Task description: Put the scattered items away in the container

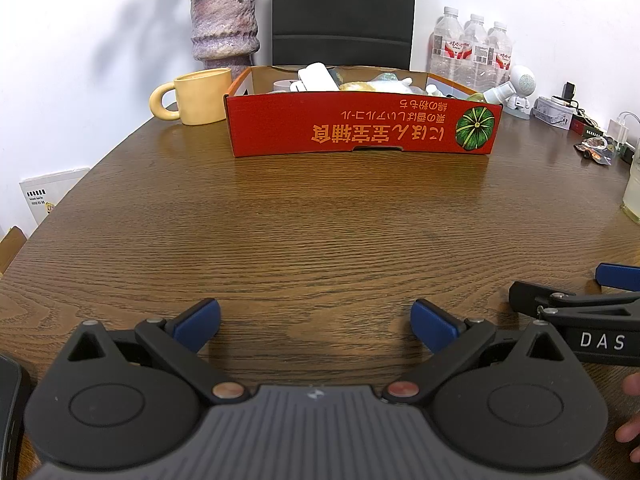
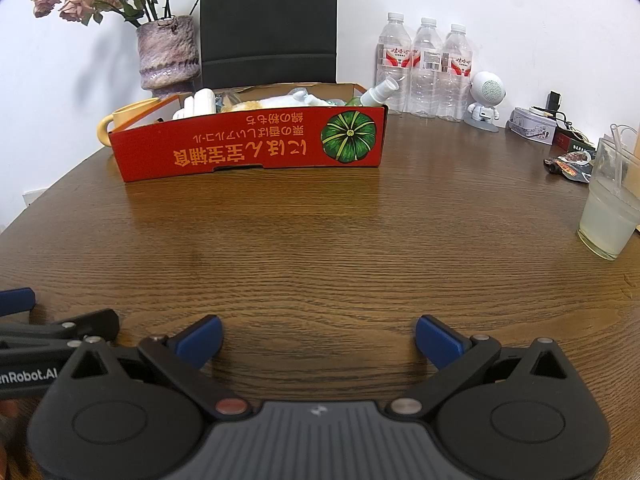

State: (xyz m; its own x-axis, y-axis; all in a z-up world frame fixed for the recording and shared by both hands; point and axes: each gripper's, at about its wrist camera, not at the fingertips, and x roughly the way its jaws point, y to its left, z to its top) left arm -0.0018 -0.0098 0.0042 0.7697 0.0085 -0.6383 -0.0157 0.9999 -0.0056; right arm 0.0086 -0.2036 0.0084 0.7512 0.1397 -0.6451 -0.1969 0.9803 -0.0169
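A red cardboard box (image 1: 360,130) (image 2: 248,146) with a green pumpkin picture stands at the far side of the wooden table. Several items lie inside it: white bottles (image 1: 316,76), a pale bag (image 1: 384,84) and a small spray bottle (image 2: 380,92) at its right end. My left gripper (image 1: 316,322) rests low over the near table, open, nothing between its blue pads. My right gripper (image 2: 318,338) is likewise open and empty, beside the left one. Each gripper's side shows at the edge of the other's view.
A yellow mug (image 1: 196,96) and a purple vase (image 1: 224,24) with flowers stand left of the box. A black chair (image 1: 344,12) is behind it. Three water bottles (image 2: 426,66), a white robot figure (image 2: 486,100), a tin (image 2: 534,124), a snack packet (image 2: 570,166) and a glass of drink (image 2: 610,212) sit right.
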